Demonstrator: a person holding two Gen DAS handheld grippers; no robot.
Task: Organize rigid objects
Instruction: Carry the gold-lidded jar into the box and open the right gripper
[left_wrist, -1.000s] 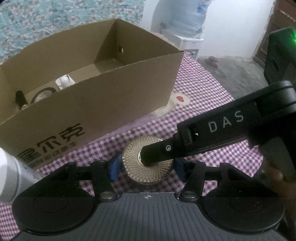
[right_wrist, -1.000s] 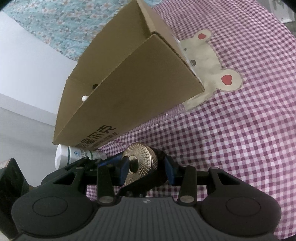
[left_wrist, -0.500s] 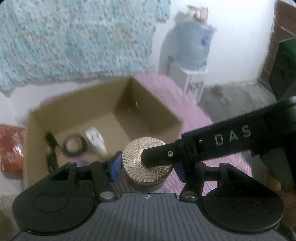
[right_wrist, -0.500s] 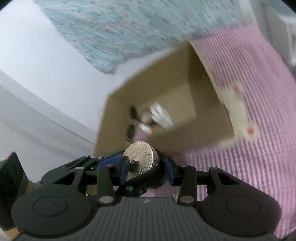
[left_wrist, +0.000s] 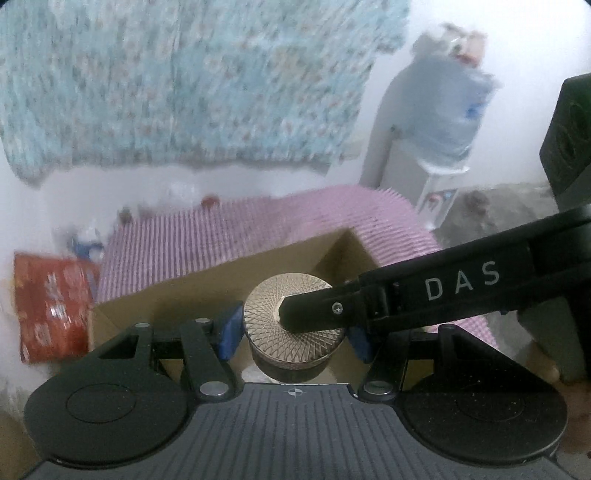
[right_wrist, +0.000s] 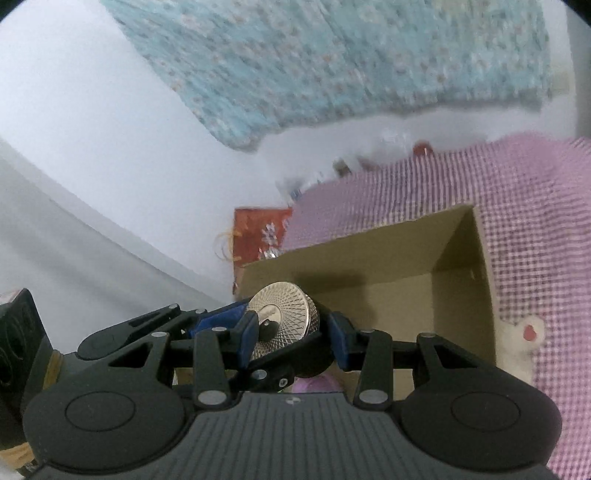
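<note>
**Gold jar gripped from two sides above the box**

Pink checked cloth (left_wrist: 258, 229) is spread under the open cardboard box (right_wrist: 369, 269). A round gold jar (left_wrist: 291, 328) is held above the box, clamped around its side by the left gripper (left_wrist: 293, 332), its patterned lid and base pinched by the right gripper (right_wrist: 288, 336). A red packet (left_wrist: 51, 302) is seen beside the box, a water dispenser (left_wrist: 439, 140) well beyond it.

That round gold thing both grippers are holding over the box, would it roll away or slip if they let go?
The gold disc looks rigid and metallic, so probably heavy for its size. Its patterned face and knurled edge likely help the blue pads grip. Being round, it might roll if it landed on edge, though the box walls below would probably stop it.
</note>
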